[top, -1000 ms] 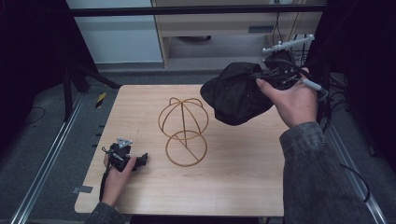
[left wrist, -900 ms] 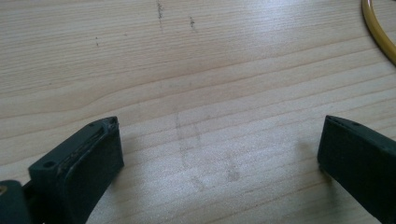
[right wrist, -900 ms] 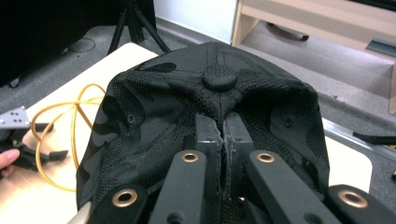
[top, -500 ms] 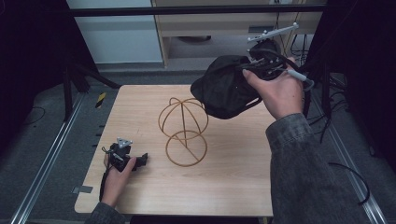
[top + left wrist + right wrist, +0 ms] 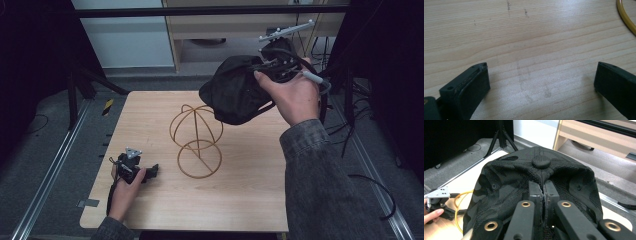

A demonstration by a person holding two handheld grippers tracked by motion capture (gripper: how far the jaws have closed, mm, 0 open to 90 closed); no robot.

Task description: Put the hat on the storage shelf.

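Two grippers are in my hands. My right gripper (image 5: 265, 67) is up above the far right side of the wooden table (image 5: 250, 200), its jaws pinched tight on the fabric of a black cap (image 5: 235, 95), which hangs in the air just above and beside the gold wire hat stand (image 5: 196, 142). My left gripper (image 5: 145, 172) rests on the table near its front left corner, jaws spread wide with bare wood between them.

Grey denim sleeve (image 5: 320, 170); blk gripper (image 5: 150, 172)
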